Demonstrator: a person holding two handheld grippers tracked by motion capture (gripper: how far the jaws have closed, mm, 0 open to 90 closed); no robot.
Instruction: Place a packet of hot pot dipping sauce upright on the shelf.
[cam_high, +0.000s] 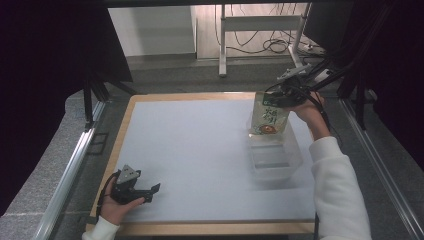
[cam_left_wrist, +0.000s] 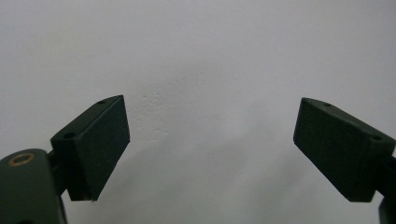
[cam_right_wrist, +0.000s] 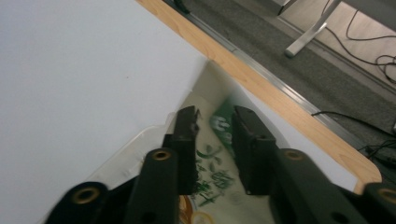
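A pale food pouch (cam_high: 270, 120) with green print and a round picture hangs upright over the far end of a clear plastic container (cam_high: 276, 169) at the table's right. My right gripper (cam_high: 284, 98) is shut on the pouch's top edge. In the right gripper view the pouch (cam_right_wrist: 215, 161) runs between the two near-closed jaws of that gripper (cam_right_wrist: 215, 122), with the container's clear rim (cam_right_wrist: 140, 142) just below. My left gripper (cam_high: 149, 192) lies low on the white mat near the front left, held by a hand. Its jaws (cam_left_wrist: 212, 140) stand wide open with nothing between them.
A white mat (cam_high: 190, 145) covers the wooden table (cam_high: 210, 229). Metal rails (cam_high: 70, 170) run along both sides. Beyond the far edge are a desk frame (cam_high: 222, 45) and loose cables (cam_high: 272, 45) on the floor.
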